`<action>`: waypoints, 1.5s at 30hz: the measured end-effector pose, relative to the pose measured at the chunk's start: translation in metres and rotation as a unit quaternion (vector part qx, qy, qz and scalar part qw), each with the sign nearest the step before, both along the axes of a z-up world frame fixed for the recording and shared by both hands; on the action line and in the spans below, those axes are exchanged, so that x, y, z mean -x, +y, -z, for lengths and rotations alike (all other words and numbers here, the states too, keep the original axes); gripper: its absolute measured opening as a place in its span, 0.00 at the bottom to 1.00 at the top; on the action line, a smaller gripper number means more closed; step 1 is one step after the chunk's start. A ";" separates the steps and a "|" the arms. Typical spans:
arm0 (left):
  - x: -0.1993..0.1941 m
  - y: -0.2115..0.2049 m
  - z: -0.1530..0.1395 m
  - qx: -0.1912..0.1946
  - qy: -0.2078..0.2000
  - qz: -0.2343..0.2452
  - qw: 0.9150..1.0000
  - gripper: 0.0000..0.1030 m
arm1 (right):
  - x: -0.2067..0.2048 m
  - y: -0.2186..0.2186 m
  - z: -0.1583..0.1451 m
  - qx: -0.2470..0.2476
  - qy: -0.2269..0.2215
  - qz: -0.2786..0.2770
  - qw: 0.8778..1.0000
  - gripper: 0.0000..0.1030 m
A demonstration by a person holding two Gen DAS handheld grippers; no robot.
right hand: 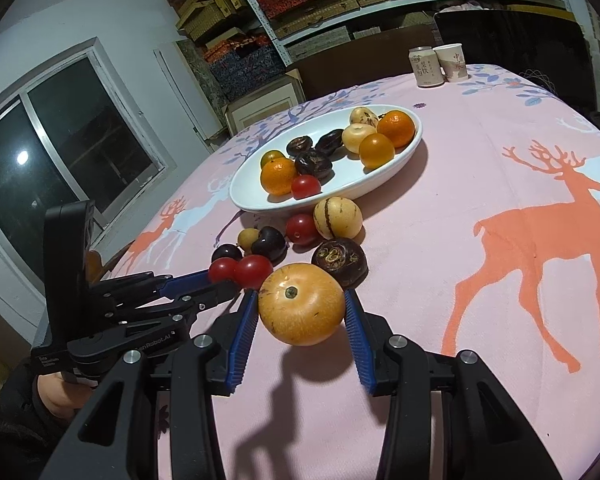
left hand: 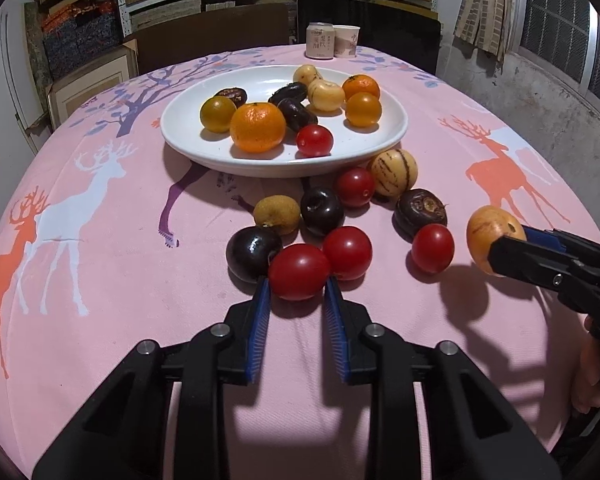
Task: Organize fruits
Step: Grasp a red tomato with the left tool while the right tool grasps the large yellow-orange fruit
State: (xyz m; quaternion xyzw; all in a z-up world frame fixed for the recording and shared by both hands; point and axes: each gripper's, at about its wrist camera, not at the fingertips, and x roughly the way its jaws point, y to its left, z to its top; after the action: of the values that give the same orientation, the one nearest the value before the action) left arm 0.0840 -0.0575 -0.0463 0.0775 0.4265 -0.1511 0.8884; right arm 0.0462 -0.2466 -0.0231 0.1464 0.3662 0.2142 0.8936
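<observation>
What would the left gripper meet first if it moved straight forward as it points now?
The left gripper already has a red tomato between its fingers. Pushed on, that tomato would probably bump a second tomato or the dark plum beside it.

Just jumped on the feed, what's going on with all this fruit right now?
Both grippers are gathering fruit toward the white plate. The left gripper is closed around a red tomato on the pink tablecloth. The right gripper grips a yellow-orange fruit, which looks lifted off the cloth, judging by its shadow. The plate already holds about ten pieces; several more tomatoes, dark plums and a striped melon lie on the cloth in front of it.
</observation>
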 end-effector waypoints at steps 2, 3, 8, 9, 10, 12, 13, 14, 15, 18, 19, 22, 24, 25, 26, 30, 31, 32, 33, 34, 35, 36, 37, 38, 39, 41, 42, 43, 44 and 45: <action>0.000 -0.001 0.000 -0.003 0.000 -0.001 1.000 0.27 | 0.001 0.000 0.000 0.001 -0.002 0.000 1.000 0.43; 0.000 -0.001 0.000 -0.003 0.001 -0.002 1.000 0.27 | 0.001 0.001 0.000 0.001 -0.002 0.000 1.000 0.43; -0.002 -0.001 0.002 -0.004 0.008 -0.004 1.000 0.27 | 0.002 0.001 -0.001 0.002 -0.003 0.002 1.000 0.43; -0.002 -0.001 0.002 -0.004 0.009 -0.003 1.000 0.27 | 0.002 0.001 -0.002 0.003 -0.003 0.002 1.000 0.43; -0.002 0.000 0.003 -0.003 0.009 -0.003 1.000 0.27 | 0.002 0.001 -0.002 0.004 -0.003 0.002 1.000 0.43; -0.002 0.000 0.002 -0.002 0.007 -0.005 1.000 0.27 | 0.002 0.001 -0.002 0.004 -0.003 0.002 1.000 0.43; -0.002 0.000 0.002 -0.001 0.006 -0.005 1.000 0.27 | 0.002 0.001 -0.002 0.003 -0.003 0.003 1.000 0.43; -0.002 0.000 0.002 0.000 0.004 -0.006 1.000 0.27 | 0.002 0.000 -0.002 0.003 -0.003 0.004 1.000 0.43; -0.001 0.001 0.001 0.002 0.003 -0.006 1.000 0.27 | 0.002 0.000 -0.002 0.002 -0.003 0.004 1.000 0.43; 0.001 0.000 0.001 0.003 0.001 -0.005 1.000 0.27 | 0.002 -0.001 -0.001 0.002 -0.004 0.004 1.000 0.43; 0.002 0.001 0.000 0.004 -0.001 -0.005 1.000 0.27 | 0.002 -0.001 -0.001 0.002 -0.003 0.004 1.000 0.43; 0.006 0.002 -0.002 0.009 -0.006 -0.005 1.000 0.27 | 0.002 -0.001 -0.001 0.002 -0.004 0.004 1.000 0.43; 0.008 0.003 -0.004 0.015 -0.008 -0.004 1.000 0.27 | 0.002 -0.001 -0.001 0.002 -0.004 0.004 1.000 0.43; 0.009 0.004 -0.004 0.017 -0.008 -0.004 1.000 0.27 | 0.002 -0.001 -0.001 0.002 -0.005 0.004 1.000 0.43; 0.011 0.005 -0.005 0.020 -0.008 -0.003 1.000 0.27 | 0.001 -0.001 -0.001 0.002 -0.005 0.004 1.000 0.43; 0.013 0.007 -0.007 0.025 -0.010 -0.004 1.000 0.27 | 0.002 -0.001 -0.001 0.001 -0.005 0.004 1.000 0.43; 0.014 0.008 -0.008 0.027 -0.011 -0.004 1.000 0.27 | 0.002 -0.002 -0.002 0.001 -0.005 0.005 1.000 0.43; 0.015 0.008 -0.009 0.028 -0.012 -0.005 1.000 0.27 | 0.002 -0.002 -0.002 0.001 -0.006 0.005 1.000 0.43; 0.016 0.009 -0.010 0.030 -0.014 -0.005 0.999 0.27 | 0.002 -0.002 -0.002 0.001 -0.006 0.005 1.000 0.43; 0.017 0.010 -0.011 0.030 -0.015 -0.005 0.999 0.27 | 0.002 -0.002 -0.002 0.001 -0.007 0.006 1.000 0.43; 0.017 0.010 -0.012 0.031 -0.016 -0.005 0.999 0.27 | 0.002 -0.002 -0.003 0.002 -0.007 0.006 1.000 0.43; 0.018 0.012 -0.013 0.032 -0.017 -0.005 0.999 0.27 | 0.002 -0.001 -0.003 0.002 -0.007 0.006 1.000 0.43; 0.019 0.012 -0.014 0.033 -0.018 -0.006 0.999 0.27 | 0.002 -0.001 -0.003 0.003 -0.008 0.007 1.000 0.43; 0.019 0.013 -0.015 0.034 -0.019 -0.006 0.999 0.27 | 0.003 -0.001 -0.003 0.003 -0.008 0.007 1.000 0.43; 0.020 0.014 -0.016 0.035 -0.020 -0.006 0.999 0.27 | 0.002 -0.001 -0.003 0.003 -0.008 0.007 1.000 0.43; 0.022 0.017 -0.019 0.039 -0.022 -0.007 0.999 0.27 | 0.003 -0.001 -0.003 0.004 -0.010 0.007 1.000 0.43; 0.023 0.018 -0.021 0.040 -0.024 -0.008 0.999 0.27 | 0.004 -0.001 -0.003 0.004 -0.011 0.007 1.000 0.43; 0.024 0.020 -0.023 0.042 -0.027 -0.009 0.999 0.27 | 0.004 -0.001 -0.003 0.005 -0.013 0.007 1.000 0.43; 0.025 0.021 -0.025 0.045 -0.029 -0.010 0.999 0.27 | 0.005 0.000 -0.004 0.007 -0.015 0.007 1.000 0.43; 0.025 0.023 -0.028 0.047 -0.031 -0.011 0.998 0.27 | 0.005 0.001 -0.004 0.009 -0.016 0.006 1.000 0.43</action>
State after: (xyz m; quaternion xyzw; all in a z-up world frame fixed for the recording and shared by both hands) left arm 0.0588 -0.0342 -0.0186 0.0353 0.3914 -0.1591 0.9057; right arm 0.0411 -0.2459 -0.0191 0.1371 0.3526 0.2084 0.9019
